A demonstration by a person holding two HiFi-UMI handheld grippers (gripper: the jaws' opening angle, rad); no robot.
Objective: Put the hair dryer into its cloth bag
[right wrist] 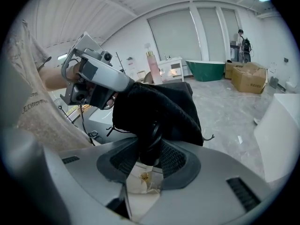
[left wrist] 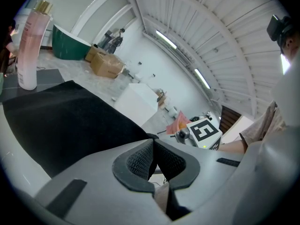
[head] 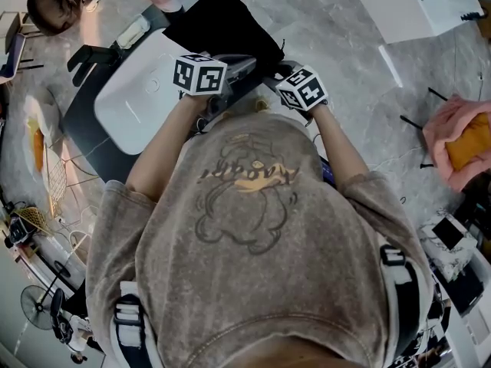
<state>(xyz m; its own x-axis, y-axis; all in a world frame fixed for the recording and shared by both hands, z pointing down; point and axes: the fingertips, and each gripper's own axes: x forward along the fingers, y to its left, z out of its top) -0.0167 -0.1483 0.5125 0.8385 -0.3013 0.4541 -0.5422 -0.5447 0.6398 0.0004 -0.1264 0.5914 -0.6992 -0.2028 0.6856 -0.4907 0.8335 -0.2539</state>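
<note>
Right gripper view: the hair dryer (right wrist: 151, 135), clamped by the right gripper (right wrist: 150, 157), is judged half-sheathed in the cloth bag (right wrist: 164, 107) pinched by the closed left gripper (left wrist: 151, 144).

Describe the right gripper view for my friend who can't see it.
The right gripper clamps a black rounded part, probably the hair dryer, poking from under a black cloth bag. The left gripper pinches the bag's edge; a pink bottle and green bathtub stand behind.

Both arms reach forward, side by side at the cloth bag (head: 222, 21). The left gripper (left wrist: 152, 148) is pinched tight on the bag's edge, while the right gripper (right wrist: 151, 150) is clamped round the dark hair dryer (right wrist: 153, 128), right at the bag.
</note>
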